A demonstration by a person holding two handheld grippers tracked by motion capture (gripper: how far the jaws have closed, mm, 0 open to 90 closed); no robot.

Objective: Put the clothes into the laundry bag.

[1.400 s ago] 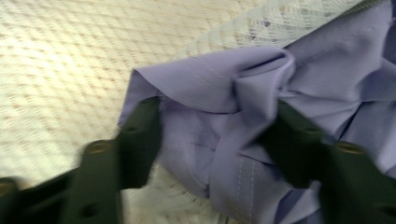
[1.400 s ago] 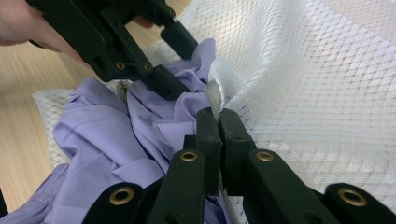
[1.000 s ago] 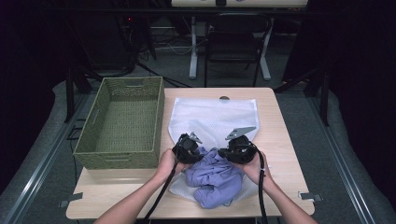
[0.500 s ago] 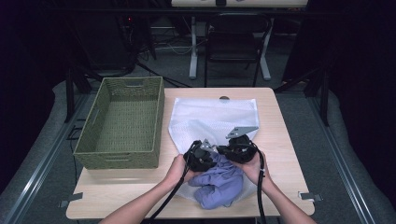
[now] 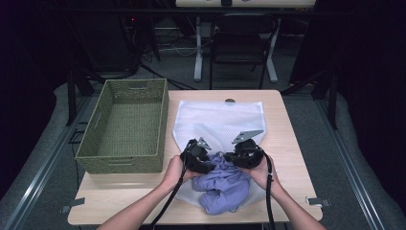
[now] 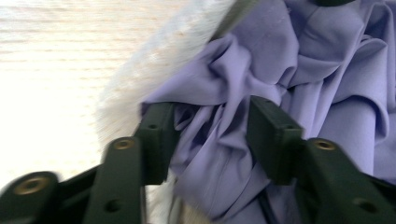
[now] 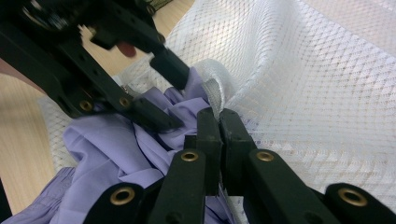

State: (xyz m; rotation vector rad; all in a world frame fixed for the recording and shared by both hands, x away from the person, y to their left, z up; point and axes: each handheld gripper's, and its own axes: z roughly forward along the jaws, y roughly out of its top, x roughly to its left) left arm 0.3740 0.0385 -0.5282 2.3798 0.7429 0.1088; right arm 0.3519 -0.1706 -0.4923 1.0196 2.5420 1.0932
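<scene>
While the right gripper [image 7: 219, 121] has its two black jaws pressed together on the hemmed edge of the white mesh laundry bag [image 5: 218, 120], holding that rim lifted, the crumpled lilac cloth garment [image 5: 224, 184] lies bunched at the bag's mouth on the near part of the pale wooden table [image 5: 282, 124], most of it outside the mesh and toward the person. The left gripper [image 6: 210, 135] is the nearer one to the garment: its jaws stand apart with a thick fold of the lilac fabric between them, touching the cloth but not closed on it. From those jaws the bag's opening lies just ahead and away from the person, so any push would likely run along the bag's long axis toward the far table edge, under the raised rim. In the high view both grippers sit close together over the mouth. The green woven basket [image 5: 125, 125] stands apart at the left.
</scene>
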